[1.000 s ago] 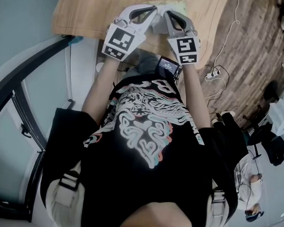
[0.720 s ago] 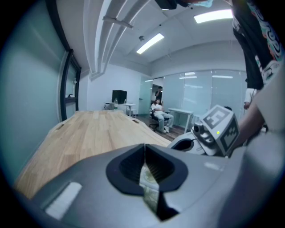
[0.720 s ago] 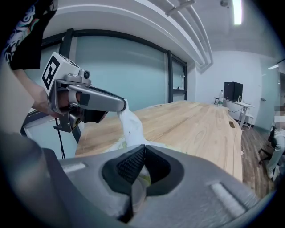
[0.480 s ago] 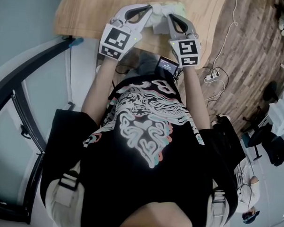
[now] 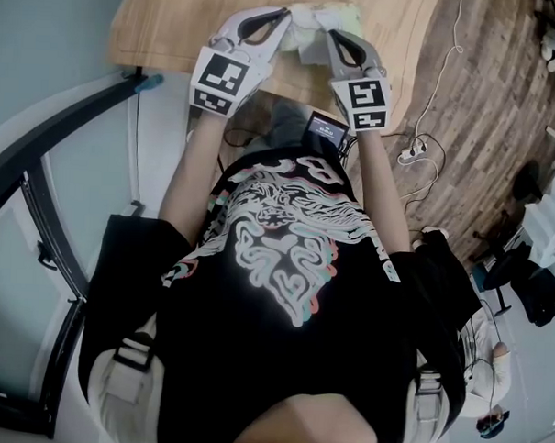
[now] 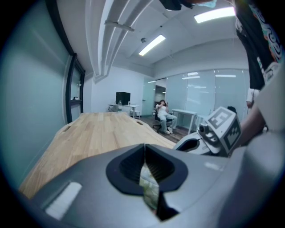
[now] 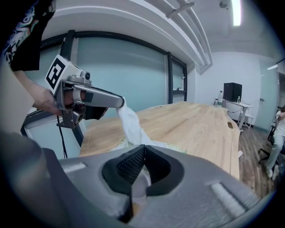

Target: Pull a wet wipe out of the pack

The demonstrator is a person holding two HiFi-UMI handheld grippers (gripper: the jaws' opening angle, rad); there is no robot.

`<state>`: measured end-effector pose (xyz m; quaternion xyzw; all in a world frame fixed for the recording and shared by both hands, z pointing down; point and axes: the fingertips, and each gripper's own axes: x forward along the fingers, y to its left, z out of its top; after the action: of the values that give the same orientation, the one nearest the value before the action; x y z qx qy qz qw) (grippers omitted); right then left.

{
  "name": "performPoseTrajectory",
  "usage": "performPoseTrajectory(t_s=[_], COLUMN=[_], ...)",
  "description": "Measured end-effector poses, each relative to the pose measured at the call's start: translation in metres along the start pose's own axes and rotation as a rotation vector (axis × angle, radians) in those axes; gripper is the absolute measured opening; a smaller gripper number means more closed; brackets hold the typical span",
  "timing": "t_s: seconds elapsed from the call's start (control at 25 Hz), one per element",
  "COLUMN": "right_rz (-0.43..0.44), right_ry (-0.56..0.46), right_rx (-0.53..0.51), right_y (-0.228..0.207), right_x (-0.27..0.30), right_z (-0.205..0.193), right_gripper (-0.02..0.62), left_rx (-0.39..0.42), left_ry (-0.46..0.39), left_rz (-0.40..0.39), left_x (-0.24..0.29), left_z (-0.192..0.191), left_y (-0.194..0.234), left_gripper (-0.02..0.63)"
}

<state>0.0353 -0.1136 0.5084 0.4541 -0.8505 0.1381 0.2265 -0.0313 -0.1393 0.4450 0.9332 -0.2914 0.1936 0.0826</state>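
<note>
Up at twelve o'clock, the left gripper [image 5: 286, 14] pinches the wipe [image 7: 130, 120]. The right gripper [image 5: 330, 35], at its three o'clock, clamps the pack [image 7: 167, 145].

Left gripper [image 5: 279, 17] and right gripper [image 5: 332, 35], jaws closed.

White wet wipe [image 7: 129, 121]; honey-toned wood-grain table [image 5: 167, 23]; black T-shirt [image 5: 280, 372] printed in white, pink and teal.

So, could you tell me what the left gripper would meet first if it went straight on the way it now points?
Probably the long light wooden tabletop: the left gripper, shut on the white wet wipe, aims slightly down along it, with nothing nearer in its view. Depth is unclear, though.
</note>
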Motion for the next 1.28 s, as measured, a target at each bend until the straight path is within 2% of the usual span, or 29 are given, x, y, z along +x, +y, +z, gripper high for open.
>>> performPoseTrajectory(t_s=[0.2,1.08,1.28], right_rz=[0.013,0.061,0.065], right_ry=[-0.011,-0.028,-0.025], right_rx=[0.026,0.017,0.017], right_y=[0.001,0.018,0.024], right_x=[-0.006,-0.009,-0.012], right_z=[0.000,0.000,-0.005], right_gripper=[0.000,0.000,0.000], left_rx=[-0.012,-0.046,-0.026], left_ry=[-0.001,0.019,0.041], left_rz=[0.017,0.101,0.103], left_x=[-0.001,-0.030,-0.040], left_z=[-0.002,-0.020,-0.030], left_y=[0.001,0.007,0.009], left_gripper=[-0.005,-0.005,-0.005])
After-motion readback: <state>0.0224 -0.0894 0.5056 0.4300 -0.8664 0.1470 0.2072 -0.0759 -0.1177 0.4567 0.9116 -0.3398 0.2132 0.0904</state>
